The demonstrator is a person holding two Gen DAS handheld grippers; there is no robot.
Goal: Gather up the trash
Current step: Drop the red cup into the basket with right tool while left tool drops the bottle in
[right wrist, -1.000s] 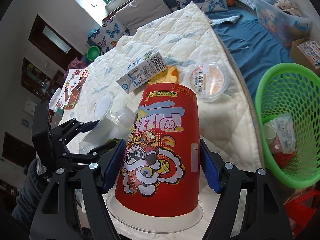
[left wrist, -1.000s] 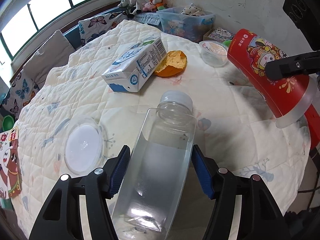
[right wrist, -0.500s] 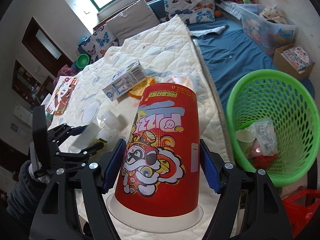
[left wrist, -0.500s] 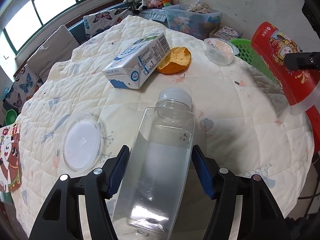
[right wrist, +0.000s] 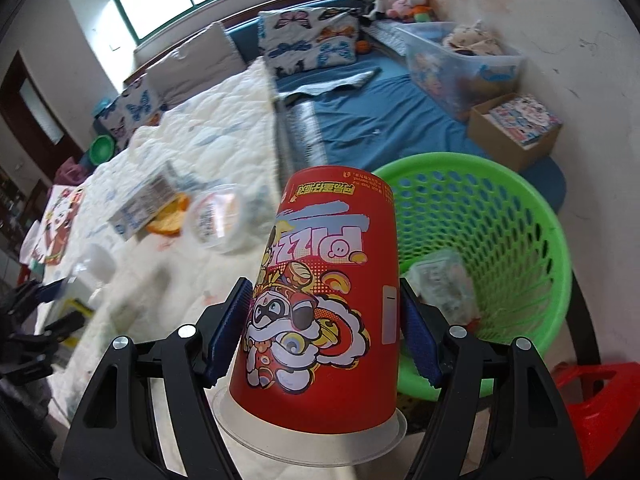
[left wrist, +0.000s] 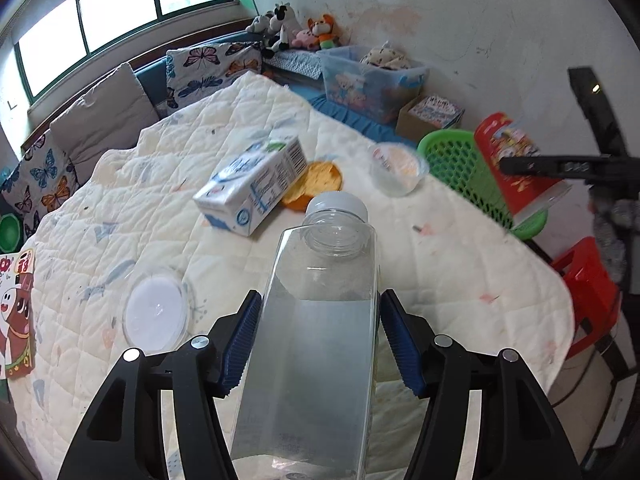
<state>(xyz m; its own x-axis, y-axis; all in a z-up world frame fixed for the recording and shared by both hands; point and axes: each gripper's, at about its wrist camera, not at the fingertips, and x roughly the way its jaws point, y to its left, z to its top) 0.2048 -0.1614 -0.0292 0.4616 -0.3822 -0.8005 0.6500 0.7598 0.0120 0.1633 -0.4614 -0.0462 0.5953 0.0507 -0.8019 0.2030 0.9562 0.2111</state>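
Note:
My left gripper (left wrist: 320, 340) is shut on a clear plastic bottle (left wrist: 320, 320) with a white cap, held above the quilted table (left wrist: 460, 264). My right gripper (right wrist: 326, 328) is shut on a red noodle cup (right wrist: 324, 300), bottom end forward, at the table's right edge beside the green basket (right wrist: 516, 216); the cup also shows in the left wrist view (left wrist: 516, 164). The basket (left wrist: 460, 168) holds some wrappers (right wrist: 440, 284). On the table lie a milk carton (left wrist: 252, 184), an orange peel (left wrist: 320, 184), a clear tub (left wrist: 396, 168) and a round lid (left wrist: 156, 316).
A red stool (right wrist: 600, 412) stands below the basket. A blue bed (right wrist: 380, 120) with pillows, a plastic storage box (right wrist: 460, 60) and a cardboard box (right wrist: 516, 124) lie beyond. A picture book (left wrist: 16, 308) sits at the table's left edge.
My right gripper has carried the red cup rightward off the table toward the green basket. My left gripper has lifted and tilted a little with the bottle still held.

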